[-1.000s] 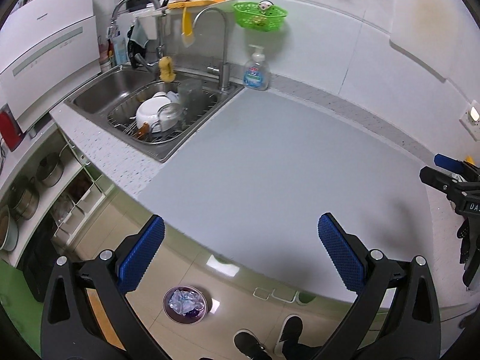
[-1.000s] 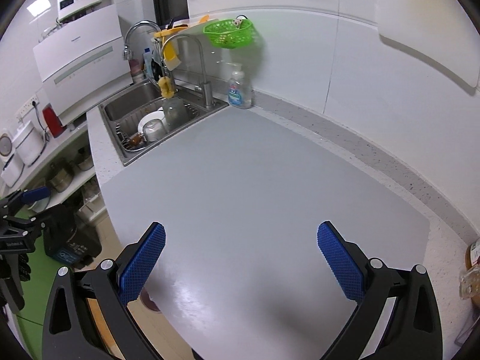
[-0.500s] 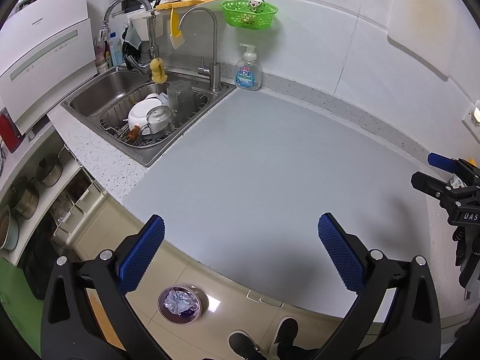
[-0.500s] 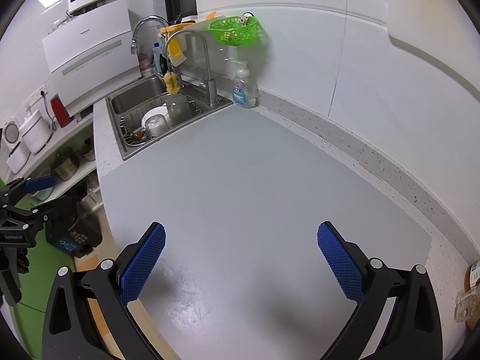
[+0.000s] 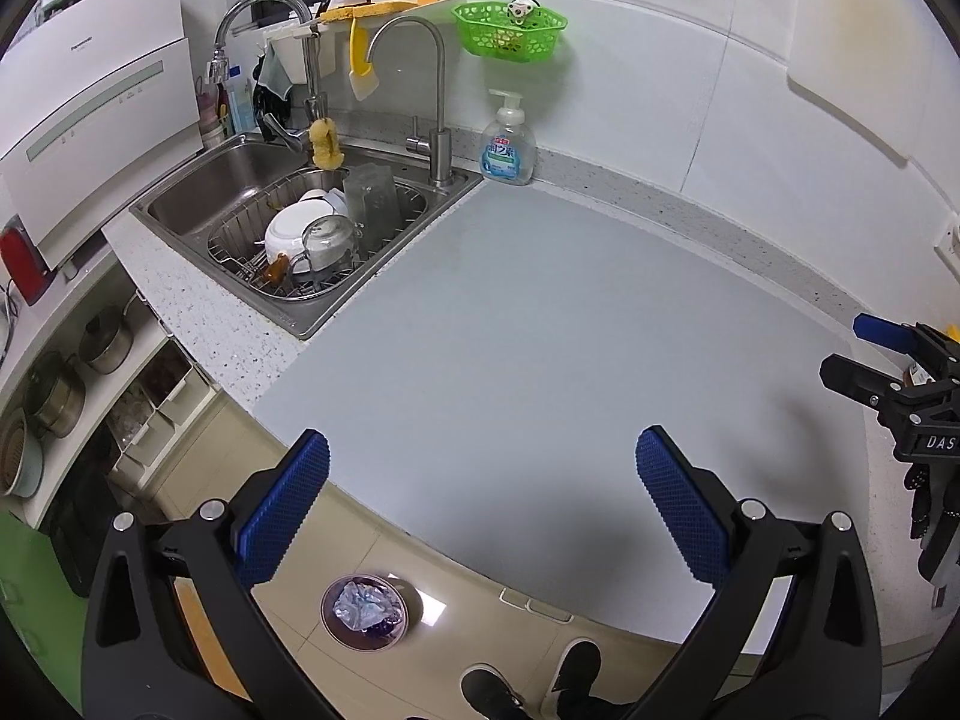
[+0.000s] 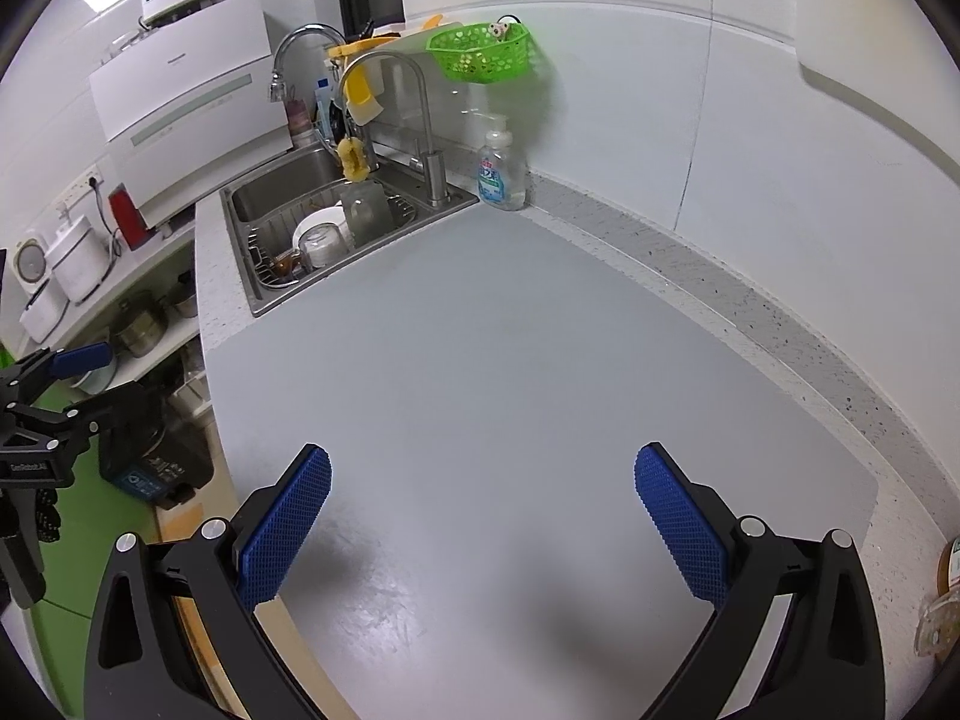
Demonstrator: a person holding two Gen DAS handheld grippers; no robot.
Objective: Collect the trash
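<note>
- Hovering over the near edge of the desk (image 5: 540, 330): left gripper (image 5: 477, 486), pads spread wide, nothing between them.
- Hanging above the middle of the desk: right gripper (image 6: 480, 498), likewise released and empty; seen from the left wrist camera at the far right edge of the view.
- Showing no loose trash anywhere on the grey desk surface in either view.
- Sitting on the floor below the near edge of the desk: small round trash bin (image 5: 365, 612), with crumpled wrapping (image 5: 367, 605) already inside.
- Lying down and slightly left of the left gripper, almost straight beneath its left pad; hidden from the right wrist camera.
- Judging the left gripper clearly nearer the bin; the right one would have to cross the desk edge to reach it.
- Standing beyond the far left corner of the desk: sink (image 5: 300, 228) holding dishes, with a soap bottle (image 5: 509, 141) just beside it against the wall; neither looks like trash.
- Peeking in at the right edge of the right wrist view: a small packet-like item (image 6: 936, 618), too cropped to identify, possibly worth checking.
- Judging collection close to finished, or the search for remaining pieces unresolved.
</note>
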